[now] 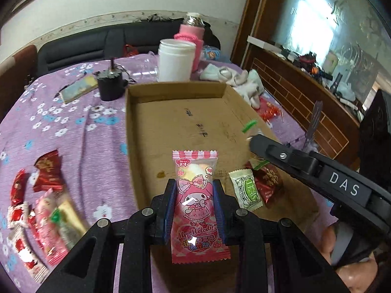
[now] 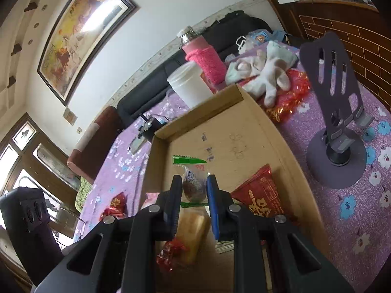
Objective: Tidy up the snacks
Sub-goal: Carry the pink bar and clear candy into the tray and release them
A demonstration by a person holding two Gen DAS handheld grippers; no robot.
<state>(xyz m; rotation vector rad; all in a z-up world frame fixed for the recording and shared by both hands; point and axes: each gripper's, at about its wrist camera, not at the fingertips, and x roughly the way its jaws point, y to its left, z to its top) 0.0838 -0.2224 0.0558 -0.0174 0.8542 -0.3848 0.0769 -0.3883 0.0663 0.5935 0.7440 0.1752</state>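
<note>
My left gripper (image 1: 194,186) is shut on a pink My Melody snack packet (image 1: 195,202) and holds it over the near end of the shallow cardboard box (image 1: 176,90). My right gripper (image 2: 194,183) is shut on a clear packet with green ends and brown filling (image 2: 193,185), above the box (image 2: 244,131). The right gripper also shows in the left wrist view (image 1: 317,168) over the box's right side. A green-white packet (image 1: 245,190) and a red packet (image 1: 268,183) lie in the box. The red packet (image 2: 259,195) and a yellow packet (image 2: 191,229) also lie under my right gripper.
Several loose red and pink snack packets (image 1: 41,207) lie on the purple flowered cloth (image 1: 73,127) left of the box. A white jar (image 1: 174,59), a pink-sleeved bottle (image 1: 191,31) and a black cup (image 1: 111,85) stand behind it. A grey phone stand (image 2: 334,112) stands on the right.
</note>
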